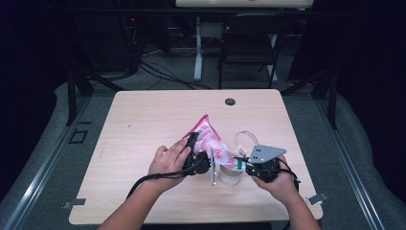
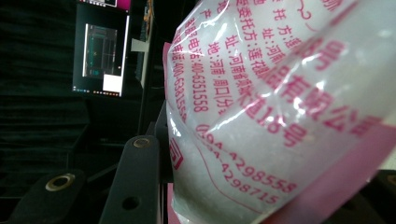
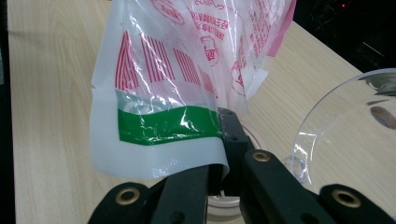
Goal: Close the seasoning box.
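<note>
Two grippers hold one printed bag (image 1: 209, 139) above the table (image 1: 143, 124): the left gripper (image 1: 195, 152) clamps its body, the right gripper (image 3: 224, 140) pinches its green-striped edge.

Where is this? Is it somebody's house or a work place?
It looks like a work place, probably a lab or test room, not a house. A plain wooden table stands among black curtains, loose cables lie on the floor behind it, and a lit computer screen glows nearby.
</note>
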The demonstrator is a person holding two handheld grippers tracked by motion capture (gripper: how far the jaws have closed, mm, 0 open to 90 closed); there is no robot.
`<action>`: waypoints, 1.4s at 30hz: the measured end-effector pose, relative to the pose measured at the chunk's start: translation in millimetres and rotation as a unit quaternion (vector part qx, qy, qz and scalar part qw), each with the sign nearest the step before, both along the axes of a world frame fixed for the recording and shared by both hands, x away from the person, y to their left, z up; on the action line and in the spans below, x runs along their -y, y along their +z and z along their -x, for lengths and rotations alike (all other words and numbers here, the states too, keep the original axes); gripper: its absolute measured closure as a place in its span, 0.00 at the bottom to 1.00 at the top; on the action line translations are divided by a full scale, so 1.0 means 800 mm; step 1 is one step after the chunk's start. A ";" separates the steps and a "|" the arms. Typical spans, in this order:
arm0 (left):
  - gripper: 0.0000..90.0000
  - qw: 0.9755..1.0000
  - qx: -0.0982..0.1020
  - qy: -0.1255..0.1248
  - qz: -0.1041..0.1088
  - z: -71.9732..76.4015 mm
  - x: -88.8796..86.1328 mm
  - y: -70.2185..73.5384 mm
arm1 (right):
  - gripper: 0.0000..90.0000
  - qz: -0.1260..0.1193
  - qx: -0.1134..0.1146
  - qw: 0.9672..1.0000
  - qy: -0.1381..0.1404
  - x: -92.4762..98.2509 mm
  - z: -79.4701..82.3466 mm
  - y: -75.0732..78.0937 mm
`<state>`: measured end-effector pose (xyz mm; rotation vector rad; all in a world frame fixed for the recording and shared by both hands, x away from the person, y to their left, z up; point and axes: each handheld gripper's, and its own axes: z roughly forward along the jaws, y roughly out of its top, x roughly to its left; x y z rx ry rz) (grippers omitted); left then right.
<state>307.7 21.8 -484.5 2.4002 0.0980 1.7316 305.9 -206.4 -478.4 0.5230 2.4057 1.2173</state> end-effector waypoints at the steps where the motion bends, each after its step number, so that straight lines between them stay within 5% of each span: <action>1: 0.70 1.000 -0.001 0.001 0.000 0.000 0.000 0.000 | 1.00 0.000 0.000 1.000 0.000 0.000 0.000 0.000; 42: 0.71 1.000 0.007 -0.003 -0.001 0.001 0.001 0.005 | 1.00 0.001 0.002 1.000 -0.002 0.000 0.000 0.000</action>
